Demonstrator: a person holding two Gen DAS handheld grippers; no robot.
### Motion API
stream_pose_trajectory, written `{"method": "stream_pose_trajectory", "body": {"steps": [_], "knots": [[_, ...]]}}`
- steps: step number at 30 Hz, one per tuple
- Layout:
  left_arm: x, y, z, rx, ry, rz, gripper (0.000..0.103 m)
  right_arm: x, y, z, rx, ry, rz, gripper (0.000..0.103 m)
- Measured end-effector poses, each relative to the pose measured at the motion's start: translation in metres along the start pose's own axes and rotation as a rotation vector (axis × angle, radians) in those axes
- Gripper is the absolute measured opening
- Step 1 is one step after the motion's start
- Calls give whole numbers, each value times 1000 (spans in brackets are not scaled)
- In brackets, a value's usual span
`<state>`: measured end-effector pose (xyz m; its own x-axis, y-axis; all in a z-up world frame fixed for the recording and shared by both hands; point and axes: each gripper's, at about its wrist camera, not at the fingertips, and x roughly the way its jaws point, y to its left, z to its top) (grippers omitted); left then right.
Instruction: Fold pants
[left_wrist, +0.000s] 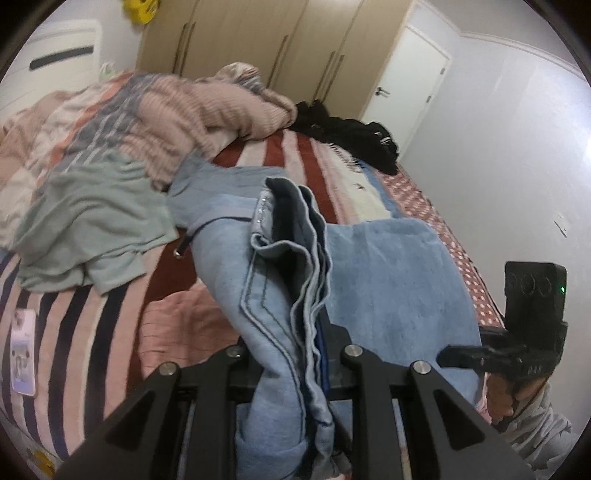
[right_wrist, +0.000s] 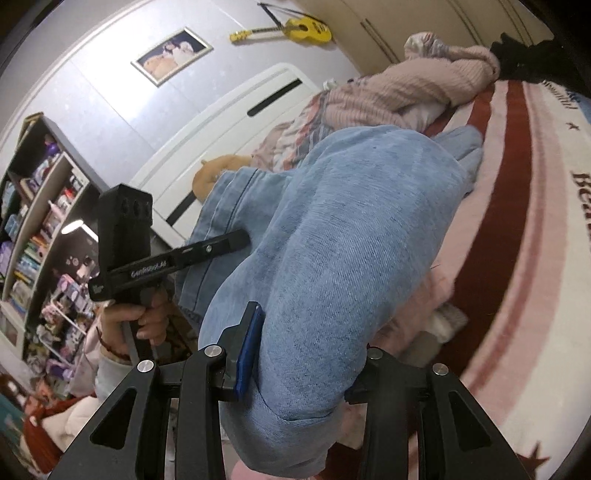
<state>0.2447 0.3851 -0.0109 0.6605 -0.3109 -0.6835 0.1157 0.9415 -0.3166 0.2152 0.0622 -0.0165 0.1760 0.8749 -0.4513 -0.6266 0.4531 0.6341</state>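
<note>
Both claws are clamping the blue jeans (left_wrist: 280, 332): left claw (left_wrist: 295, 354) on bunched edges, right claw (right_wrist: 295, 362) around a thick fold, above the bed (left_wrist: 74, 325).

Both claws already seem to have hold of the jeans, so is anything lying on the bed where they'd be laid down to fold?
Yes. With the jeans clamped in the left gripper and right gripper, a green shirt, a pink sweater and a pink cloth lie on the striped blanket nearby.
</note>
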Motion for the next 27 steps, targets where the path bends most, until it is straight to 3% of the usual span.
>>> {"method": "stream_pose_trajectory", "body": {"steps": [7, 14, 20, 23, 27], "knots": [[21, 51, -6, -81, 54, 14, 16, 52, -6, -2, 42, 72, -10, 27], [51, 76, -22, -143, 101, -7, 17, 70, -30, -3, 89, 94, -66, 26], [70, 89, -32, -181, 116, -18, 33, 69, -51, -9, 104, 76, -146, 26], [62, 93, -32, -212, 114, -30, 35, 66, -55, -14, 121, 80, -138, 27], [30, 88, -23, -166, 69, 37, 36, 50, -40, -10, 66, 64, -146, 29]]}}
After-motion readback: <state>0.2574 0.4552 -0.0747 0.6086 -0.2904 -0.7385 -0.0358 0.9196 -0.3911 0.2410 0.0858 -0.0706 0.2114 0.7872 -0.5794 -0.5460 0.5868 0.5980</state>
